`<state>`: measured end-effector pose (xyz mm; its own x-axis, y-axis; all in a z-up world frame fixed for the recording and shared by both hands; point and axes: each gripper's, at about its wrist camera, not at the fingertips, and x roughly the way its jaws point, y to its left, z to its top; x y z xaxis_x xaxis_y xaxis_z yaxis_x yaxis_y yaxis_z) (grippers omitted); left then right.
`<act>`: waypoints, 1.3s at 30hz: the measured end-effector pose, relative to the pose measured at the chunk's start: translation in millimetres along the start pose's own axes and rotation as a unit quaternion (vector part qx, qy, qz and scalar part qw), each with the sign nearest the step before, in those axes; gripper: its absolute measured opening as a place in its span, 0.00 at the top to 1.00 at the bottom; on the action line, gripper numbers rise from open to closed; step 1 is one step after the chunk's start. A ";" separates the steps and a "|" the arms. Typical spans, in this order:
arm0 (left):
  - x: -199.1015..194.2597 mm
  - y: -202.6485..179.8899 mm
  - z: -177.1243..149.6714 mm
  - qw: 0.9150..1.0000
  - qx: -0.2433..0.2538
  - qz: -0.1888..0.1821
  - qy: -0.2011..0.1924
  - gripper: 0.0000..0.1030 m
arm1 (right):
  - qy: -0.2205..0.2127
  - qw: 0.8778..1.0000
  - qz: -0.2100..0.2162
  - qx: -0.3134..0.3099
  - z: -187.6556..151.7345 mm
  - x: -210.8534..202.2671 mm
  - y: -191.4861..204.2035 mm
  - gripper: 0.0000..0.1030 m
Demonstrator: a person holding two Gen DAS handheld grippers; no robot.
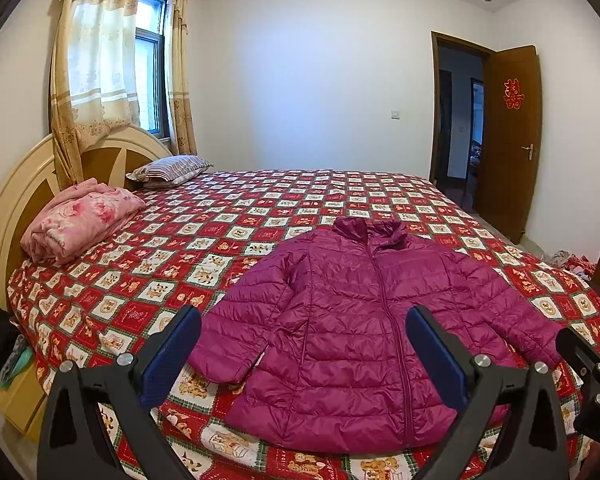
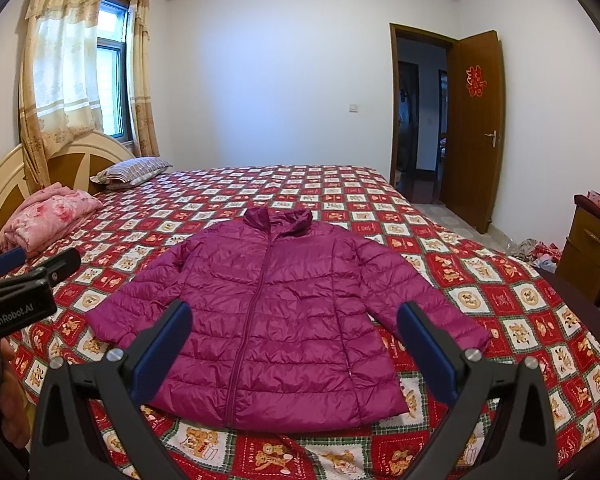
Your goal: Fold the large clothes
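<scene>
while both grippers gape empty, the purple jacket [image 2: 276,320] lies flat on the bed [image 2: 500,300].

jacket [image 2: 276,312] flat on bed [image 2: 500,300], pillow [image 2: 134,170] behind, door [image 2: 474,128] right

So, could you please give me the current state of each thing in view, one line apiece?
Puffer jacket: spread flat on the bed, zipped, unfolded.
Left gripper: open, empty.
Right gripper: open, empty.
Pink blanket: folded, by the headboard.
Striped pillow: lying flat.
Door: open.
Curtains: partly drawn, window showing.
</scene>
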<state>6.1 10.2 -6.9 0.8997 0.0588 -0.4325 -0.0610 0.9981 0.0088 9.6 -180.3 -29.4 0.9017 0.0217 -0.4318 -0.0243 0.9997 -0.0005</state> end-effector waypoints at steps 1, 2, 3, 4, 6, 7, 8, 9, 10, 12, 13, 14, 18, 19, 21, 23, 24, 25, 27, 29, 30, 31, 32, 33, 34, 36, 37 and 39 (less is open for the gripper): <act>0.3 0.1 -0.2 1.000 0.000 0.000 0.000 0.01 | 0.000 1.000 0.000 0.000 1.2 0.2 -0.4 0.00; 0.1 -0.2 0.0 1.000 0.000 -0.001 0.000 0.01 | 0.000 1.000 0.000 0.000 -0.1 0.2 0.3 0.00; 0.6 -0.6 -0.2 1.000 0.000 -0.001 0.000 0.01 | 0.000 1.000 0.000 0.000 1.4 0.3 -0.5 0.00; 1.4 -0.6 -0.6 1.000 0.001 -0.001 0.000 0.01 | 0.001 1.000 0.000 0.000 0.2 0.7 0.0 0.00; 0.5 -0.3 -0.2 1.000 0.001 0.000 0.000 0.01 | 0.002 1.000 0.001 0.001 0.3 0.6 -0.3 0.00; 0.4 -0.3 -0.4 1.000 0.000 0.000 0.001 0.01 | 0.003 1.000 0.002 0.002 0.1 2.1 -0.9 0.00; 1.1 0.2 -0.8 1.000 0.000 -0.001 0.001 0.01 | 0.003 1.000 0.002 0.002 -0.4 2.0 -0.6 0.00; 2.1 0.0 -0.7 1.000 0.001 -0.001 0.002 0.01 | 0.004 1.000 0.002 0.002 -0.8 2.1 -0.2 0.00; 2.0 0.0 -0.8 1.000 0.001 -0.001 0.002 0.01 | 0.004 1.000 0.003 0.003 -1.9 1.9 0.7 0.00; 2.9 -0.1 -0.9 1.000 0.001 -0.001 0.003 0.01 | 0.004 1.000 0.003 0.003 -1.2 2.3 0.1 0.00; 2.9 -0.2 -0.9 1.000 0.001 -0.001 0.003 0.01 | 0.005 1.000 0.003 0.003 -2.3 2.2 1.0 0.00; 3.1 0.0 -1.0 1.000 0.002 0.000 0.003 0.01 | 0.005 1.000 0.003 0.004 -2.5 2.0 1.1 0.00; 4.7 0.2 -2.0 1.000 0.001 -0.003 0.005 0.01 | 0.008 1.000 0.011 0.014 -2.4 3.6 0.7 0.00; 5.5 0.2 -2.7 1.000 0.001 -0.002 0.006 0.01 | 0.009 1.000 0.013 0.016 -1.7 4.1 -0.2 0.00; 7.6 0.4 -3.9 1.000 0.000 -0.002 0.005 0.01 | 0.009 1.000 0.015 0.018 -1.7 5.9 -1.6 0.00; 11.4 1.6 -5.8 1.000 -0.004 -0.010 0.010 0.01 | 0.013 0.999 0.028 0.032 -3.4 11.3 -6.9 0.00; 12.9 1.7 -7.2 1.000 -0.006 -0.013 0.012 0.01 | 0.021 0.999 0.026 0.036 -3.8 16.2 -11.2 0.00; 15.8 1.9 -9.1 1.000 -0.010 -0.016 0.013 0.01 | 0.028 0.999 0.020 0.036 -4.5 22.6 -15.1 0.00; 24.8 1.9 -10.8 0.999 -0.013 -0.028 0.016 0.01 | 0.051 0.998 0.008 0.039 -8.6 39.8 -27.6 0.00; 41.3 -2.7 -11.5 1.000 0.002 -0.016 0.017 0.01 | 0.067 0.996 -0.010 0.056 -14.1 57.7 -47.5 0.00; 49.6 -4.1 -11.8 1.000 0.008 -0.010 0.018 0.01 | 0.075 0.995 -0.019 0.064 -17.0 66.0 -58.5 0.00; 59.0 -6.2 -12.4 1.000 0.013 -0.007 0.015 0.01 | 0.082 0.994 -0.029 0.072 -20.3 76.0 -71.8 0.00; 68.2 -8.5 -12.8 1.000 0.021 -0.002 0.016 0.01 | 0.086 0.992 -0.040 0.081 -23.6 83.8 -84.3 0.00; 82.0 -11.7 -13.9 0.999 0.031 0.007 0.025 0.01 | 0.091 0.990 -0.051 0.090 -26.7 90.4 -96.0 0.00; 97.0 -15.1 -15.3 0.999 0.038 0.012 0.034 0.01 | 0.096 0.989 -0.059 0.098 -29.4 96.6 -106.7 0.01; 119.4 -19.5 -19.7 0.998 0.045 0.012 0.041 0.01 | 0.111 0.983 -0.079 0.121 -38.8 114.9 -134.8 0.05; 131.5 -21.8 -22.4 0.998 0.047 0.018 0.047 0.01 | 0.121 0.980 -0.087 0.131 -42.2 122.0 -144.7 0.07; 157.7 -23.5 -29.1 0.997 0.045 0.025 0.061 0.01 | 0.145 0.971 -0.105 0.161 -54.5 140.5 -174.1 0.11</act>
<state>136.8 -4.5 -101.5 0.8366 0.1104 -0.5365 -0.0602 0.9921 0.1103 117.0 -351.8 -139.2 0.7120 -0.1406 -0.6880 0.3249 0.9345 0.1452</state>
